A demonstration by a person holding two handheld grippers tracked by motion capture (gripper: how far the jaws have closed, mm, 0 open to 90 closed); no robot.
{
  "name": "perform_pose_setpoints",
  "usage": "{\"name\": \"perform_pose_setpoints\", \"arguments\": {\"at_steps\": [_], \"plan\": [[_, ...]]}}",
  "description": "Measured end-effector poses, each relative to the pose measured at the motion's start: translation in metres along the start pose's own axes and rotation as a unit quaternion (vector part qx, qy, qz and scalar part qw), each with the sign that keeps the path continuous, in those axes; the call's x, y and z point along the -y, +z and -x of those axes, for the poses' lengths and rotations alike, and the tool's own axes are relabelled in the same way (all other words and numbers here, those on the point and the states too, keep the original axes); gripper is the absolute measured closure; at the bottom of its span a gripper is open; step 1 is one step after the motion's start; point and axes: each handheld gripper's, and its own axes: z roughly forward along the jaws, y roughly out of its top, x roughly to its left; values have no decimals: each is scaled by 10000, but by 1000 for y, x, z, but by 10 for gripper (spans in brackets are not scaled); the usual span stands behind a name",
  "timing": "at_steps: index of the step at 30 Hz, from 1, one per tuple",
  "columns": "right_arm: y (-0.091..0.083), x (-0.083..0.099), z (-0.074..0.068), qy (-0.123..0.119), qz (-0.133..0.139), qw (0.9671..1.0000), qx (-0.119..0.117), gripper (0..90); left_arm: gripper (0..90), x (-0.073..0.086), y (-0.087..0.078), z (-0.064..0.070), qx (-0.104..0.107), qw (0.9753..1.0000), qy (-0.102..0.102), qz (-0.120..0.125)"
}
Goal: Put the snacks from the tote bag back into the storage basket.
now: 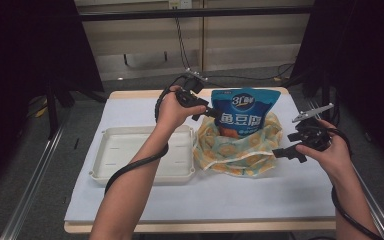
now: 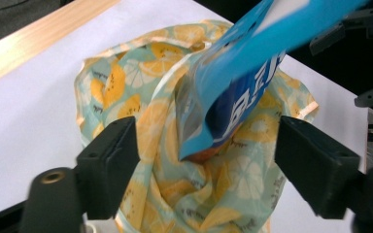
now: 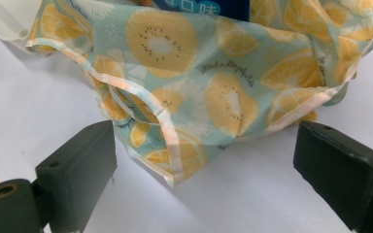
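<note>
High view: the blue snack pouch [image 1: 242, 112] stands tilted in the mouth of the fruit-print bag [image 1: 237, 150], just right of the white tray [image 1: 145, 157] on the worktop. Left gripper [image 1: 207, 111] at the pouch's left edge, right gripper [image 1: 280, 152] beside the bag, both with jaws spread.

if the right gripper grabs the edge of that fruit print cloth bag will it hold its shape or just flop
The fruit-print cloth bag will likely flop: its thin fabric lies creased and sagging on the table. Its hemmed rim folds over, so only that edge would probably lift. The blue snack pouch standing inside may tip as the cloth shifts.
</note>
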Motion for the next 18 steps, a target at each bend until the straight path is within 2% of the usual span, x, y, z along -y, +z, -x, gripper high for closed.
{"name": "perform_pose_setpoints", "arguments": {"at_steps": [3, 10, 11, 12, 13, 14, 17, 18], "plan": [[2, 0, -1, -44, -18, 10000, -8, 78, 304, -5, 2, 2, -1, 10000, 36, 64], [4, -1, -1, -88, 0, 9999, -109, 80, 404, -17, 4, 3, -3, 9996, 259, -103], [5, -1, -1, -110, 1, 9998, -135, 80, 478, -18, 5, 4, 66, 9997, 222, -52], [5, -1, -1, -88, -1, 9999, -131, 80, 502, -19, 6, 4, 174, 9997, 111, 105], [5, -1, 0, -70, -3, 9999, -101, 80, 551, -20, 5, 4, 214, 9997, 99, 117], [5, -1, 0, -84, -4, 9999, -102, 80, 607, -21, 5, 6, 164, 9997, 155, 57], [4, 0, 1, -98, 2, 9998, -144, 83, 687, -24, 3, 7, 39, 9997, 198, -103], [4, 0, 1, -88, 10, 9998, -162, 84, 735, -24, 3, 7, 94, 9999, 96, -46]]}}
